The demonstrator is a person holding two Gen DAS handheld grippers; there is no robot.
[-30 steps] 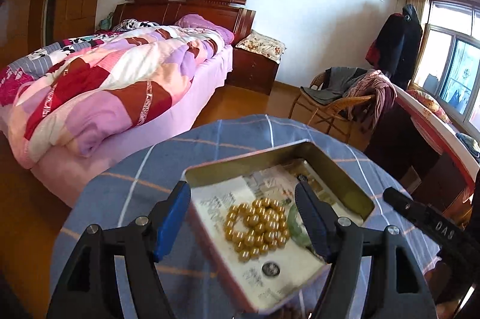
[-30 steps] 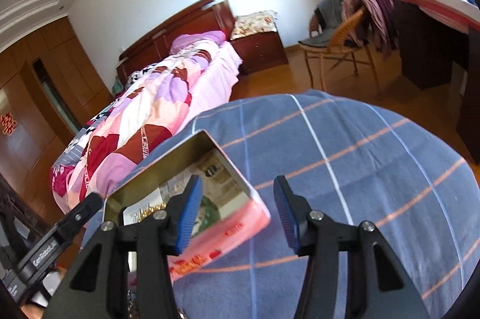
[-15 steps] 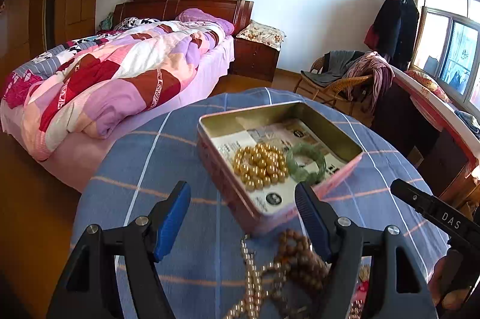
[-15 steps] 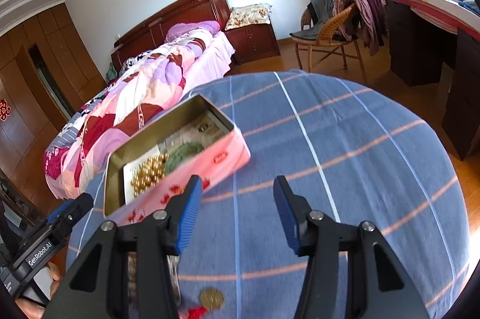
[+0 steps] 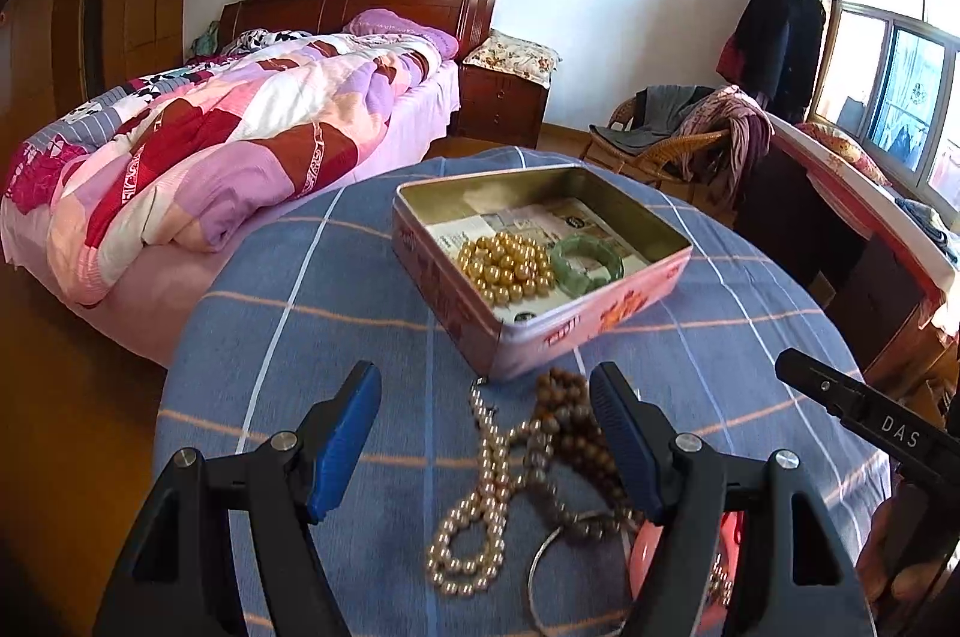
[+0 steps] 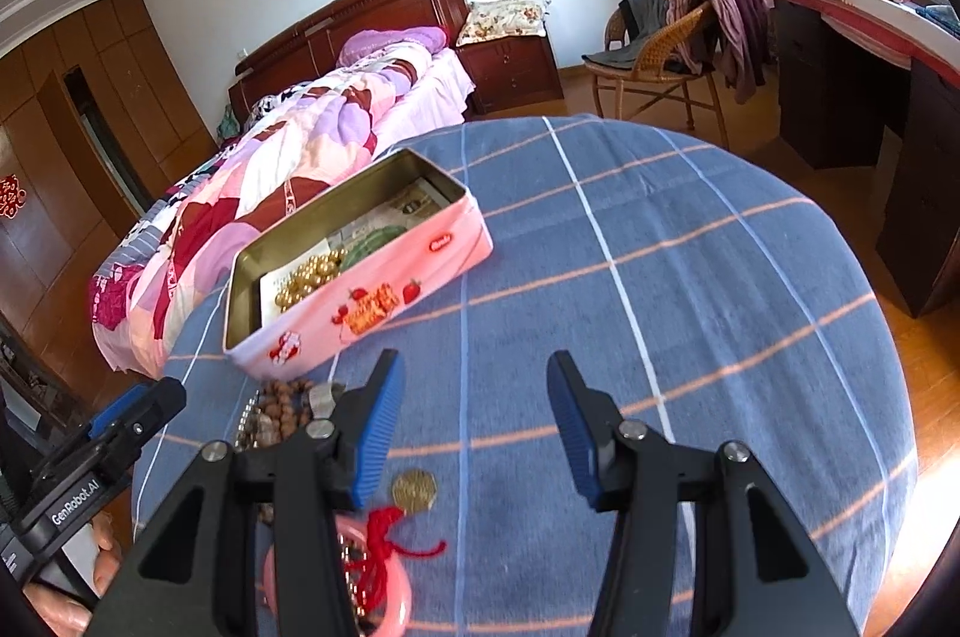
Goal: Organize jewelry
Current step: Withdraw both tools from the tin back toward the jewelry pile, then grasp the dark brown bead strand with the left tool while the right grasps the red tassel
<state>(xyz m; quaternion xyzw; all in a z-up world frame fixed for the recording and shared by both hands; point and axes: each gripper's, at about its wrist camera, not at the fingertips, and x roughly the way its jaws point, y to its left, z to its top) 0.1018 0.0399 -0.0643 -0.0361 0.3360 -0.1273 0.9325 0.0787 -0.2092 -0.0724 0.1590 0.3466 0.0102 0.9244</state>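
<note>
A pink tin box [image 5: 600, 313] [image 6: 384, 301] stands open on the round table with the blue checked cloth [image 5: 312, 313]. In it lie gold beads [image 5: 507, 268] and a green bangle [image 5: 585, 262]. On the cloth in front of the box lie a pearl necklace [image 5: 480, 511], brown wooden beads [image 5: 576, 427], a silver ring bangle [image 5: 549, 559], a pink bangle [image 6: 336, 577], a red tassel [image 6: 384, 541] and a gold coin [image 6: 414, 490]. My left gripper [image 5: 486, 433] is open and empty above the pearls and wooden beads. My right gripper [image 6: 471, 421] is open and empty over the cloth, right of the coin.
A bed with a patchwork quilt [image 5: 210, 145] stands beyond the table on the left. A wicker chair with clothes [image 6: 672, 55] and a dark desk [image 6: 870, 97] stand at the right. The table edge drops off all round.
Both grippers have pulled back from the box toward the near side of the table. The loose jewelry in front of the box has come into view. Both stay open.
</note>
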